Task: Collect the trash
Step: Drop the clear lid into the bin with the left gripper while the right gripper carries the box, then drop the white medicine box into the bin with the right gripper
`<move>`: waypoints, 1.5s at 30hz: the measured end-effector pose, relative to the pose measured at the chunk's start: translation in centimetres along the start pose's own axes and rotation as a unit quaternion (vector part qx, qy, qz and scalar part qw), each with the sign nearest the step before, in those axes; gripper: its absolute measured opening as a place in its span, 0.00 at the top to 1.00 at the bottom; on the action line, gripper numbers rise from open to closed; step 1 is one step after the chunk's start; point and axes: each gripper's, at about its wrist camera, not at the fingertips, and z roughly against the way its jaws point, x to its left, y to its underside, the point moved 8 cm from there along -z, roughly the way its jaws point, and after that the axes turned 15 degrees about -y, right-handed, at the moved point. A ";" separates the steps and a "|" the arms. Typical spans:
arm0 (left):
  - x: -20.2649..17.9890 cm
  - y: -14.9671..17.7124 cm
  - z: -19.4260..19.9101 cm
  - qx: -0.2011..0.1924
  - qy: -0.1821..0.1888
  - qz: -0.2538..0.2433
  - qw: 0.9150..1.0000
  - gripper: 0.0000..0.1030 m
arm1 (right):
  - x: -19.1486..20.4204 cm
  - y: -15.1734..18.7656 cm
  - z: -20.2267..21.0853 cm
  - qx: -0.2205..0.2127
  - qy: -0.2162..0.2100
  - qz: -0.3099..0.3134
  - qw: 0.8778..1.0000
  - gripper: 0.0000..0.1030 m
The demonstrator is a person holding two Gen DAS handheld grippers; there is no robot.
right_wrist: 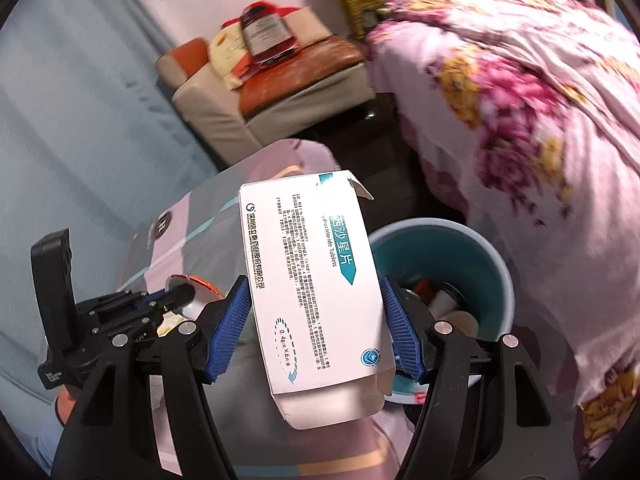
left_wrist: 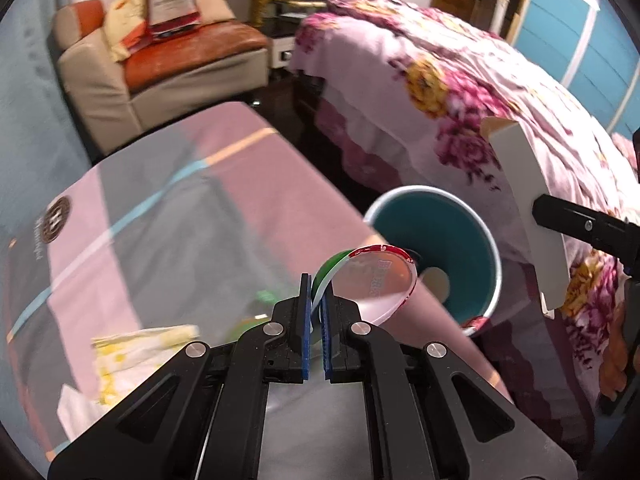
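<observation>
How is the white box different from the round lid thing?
The white medicine box is a flat-sided rectangle with printed text; the round lid is a thin disc with a red and green rim. The box is held by the right tongs, spread wide around it; the lid is pinched by the left tongs, nearly closed. The box has a torn-open flap; the lid looks whole. Both are held near the teal bin.

This is a lived-in bedroom at home. A bed (left_wrist: 460, 80) under a rumpled pink floral cover fills one side, and past its far corner stands a small armchair (left_wrist: 160, 64) with an orange seat, piled with packets and a cushion. Just beside the bed sits a low table (left_wrist: 180, 200) in a pink and grey cloth, a teal waste bin (right_wrist: 472, 248) between them.
</observation>
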 end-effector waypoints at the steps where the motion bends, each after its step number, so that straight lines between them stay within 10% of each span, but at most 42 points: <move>1: -0.8 -0.1 -0.1 0.001 0.003 -0.006 1.000 0.95 | -0.6 0.0 0.4 -0.003 0.001 -0.006 1.000 0.39; 28: -13.2 -0.6 -5.8 0.053 0.041 -0.112 0.992 0.92 | -9.1 0.5 1.0 -0.009 0.026 -0.073 0.997 0.39; 30: -13.5 -0.5 -6.0 0.056 0.048 -0.111 0.991 0.82 | -9.2 0.5 0.8 -0.007 0.027 -0.074 0.997 0.39; 33: -13.2 -0.7 -6.0 0.047 0.046 -0.103 0.993 0.41 | -9.3 0.6 0.5 -0.003 0.029 -0.075 0.997 0.39; 45: -9.9 -1.4 -4.2 0.027 0.051 -0.050 0.997 0.18 | -9.0 0.4 -0.9 0.009 0.036 -0.071 0.997 0.38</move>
